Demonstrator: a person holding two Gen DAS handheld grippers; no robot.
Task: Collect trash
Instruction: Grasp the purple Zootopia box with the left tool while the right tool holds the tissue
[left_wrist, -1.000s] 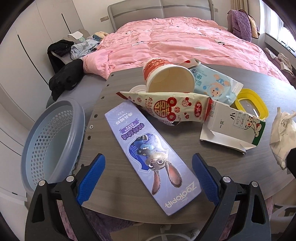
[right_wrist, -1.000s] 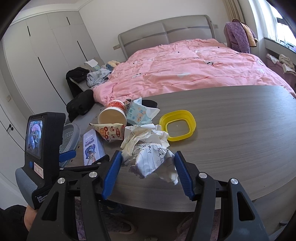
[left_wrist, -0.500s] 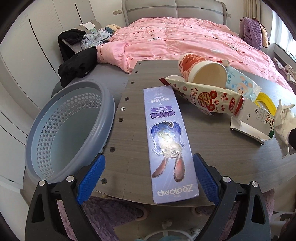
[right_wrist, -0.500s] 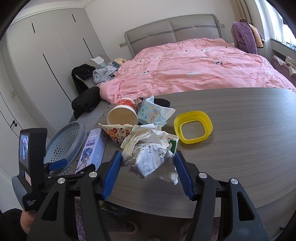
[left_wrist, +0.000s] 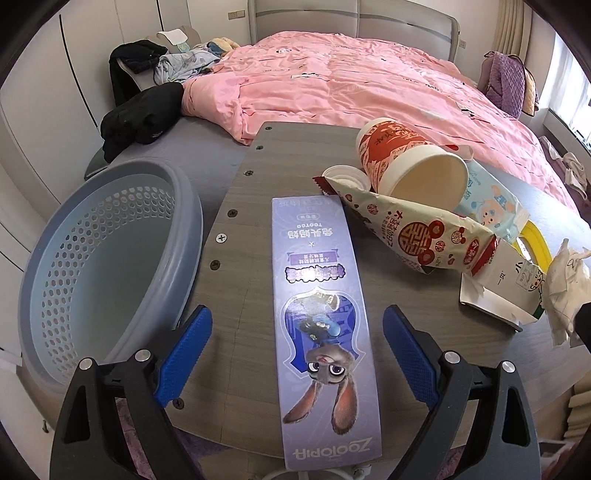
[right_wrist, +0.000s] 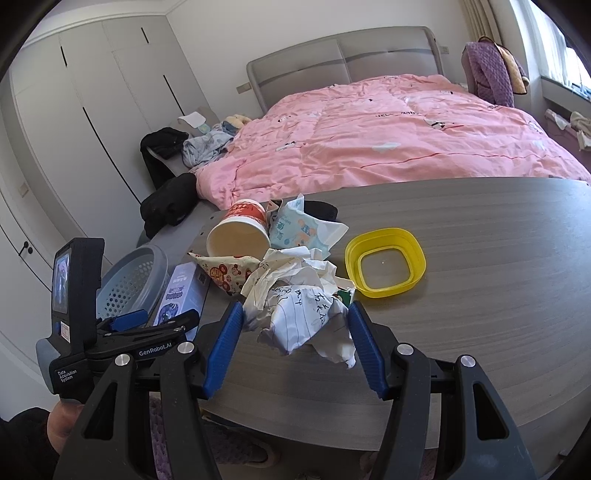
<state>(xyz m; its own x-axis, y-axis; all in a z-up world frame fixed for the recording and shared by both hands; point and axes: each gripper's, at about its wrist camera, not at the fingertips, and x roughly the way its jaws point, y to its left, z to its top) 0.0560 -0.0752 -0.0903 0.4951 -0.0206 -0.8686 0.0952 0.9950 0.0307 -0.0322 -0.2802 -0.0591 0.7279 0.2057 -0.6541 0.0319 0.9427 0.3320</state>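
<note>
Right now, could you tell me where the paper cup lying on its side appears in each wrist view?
Left wrist: paper cup upper right of centre, mouth facing the camera.
Right wrist: paper cup left of centre, behind the crumpled paper.
Shared landmark: blue basket.

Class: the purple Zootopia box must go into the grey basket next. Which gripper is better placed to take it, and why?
Left. The left gripper is open astride the purple box, beside the basket. The right gripper brackets the crumpled paper instead.
</note>
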